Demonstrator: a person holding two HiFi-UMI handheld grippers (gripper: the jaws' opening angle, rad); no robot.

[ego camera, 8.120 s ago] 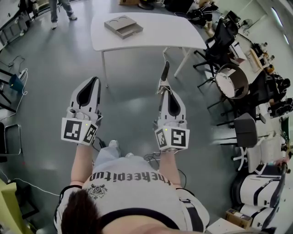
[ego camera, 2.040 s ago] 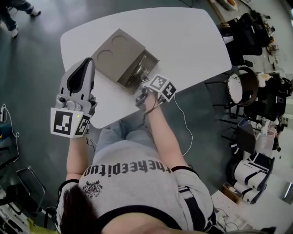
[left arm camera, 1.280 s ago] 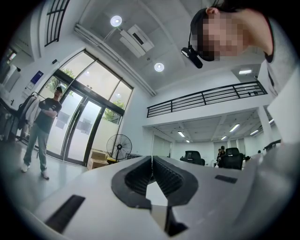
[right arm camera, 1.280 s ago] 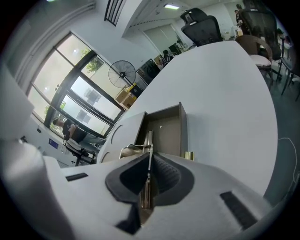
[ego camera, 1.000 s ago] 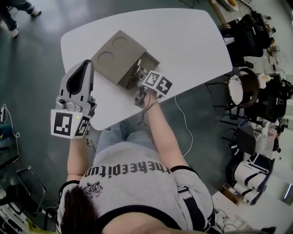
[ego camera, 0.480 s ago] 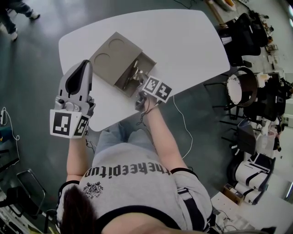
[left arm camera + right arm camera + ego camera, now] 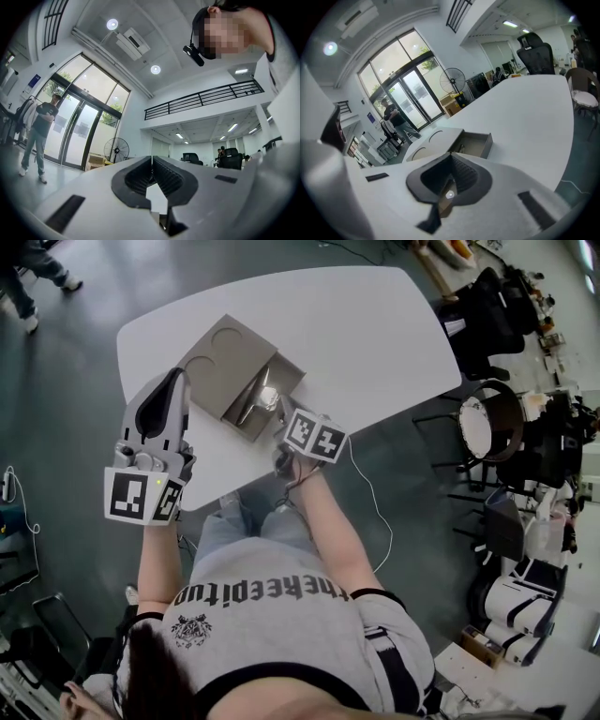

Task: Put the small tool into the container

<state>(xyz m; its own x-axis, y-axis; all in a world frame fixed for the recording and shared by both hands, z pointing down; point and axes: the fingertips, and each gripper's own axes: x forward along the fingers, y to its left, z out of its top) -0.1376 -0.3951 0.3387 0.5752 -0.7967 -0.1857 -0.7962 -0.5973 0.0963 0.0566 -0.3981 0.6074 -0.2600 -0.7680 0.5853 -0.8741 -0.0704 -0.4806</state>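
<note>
R claw (image 7: 451, 158) shut, tool (image 7: 247, 405) in container (image 7: 211, 367)

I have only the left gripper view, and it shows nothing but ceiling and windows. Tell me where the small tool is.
Observer: The small tool lies inside the open drawer of the container on the white table.
Operator: Report the right gripper.
Observer: The right gripper is shut with nothing in it, just short of the drawer's open end.
Operator: Now place my left gripper.
Observer: In the head view the left gripper shows left of the container, apart from it.
</note>
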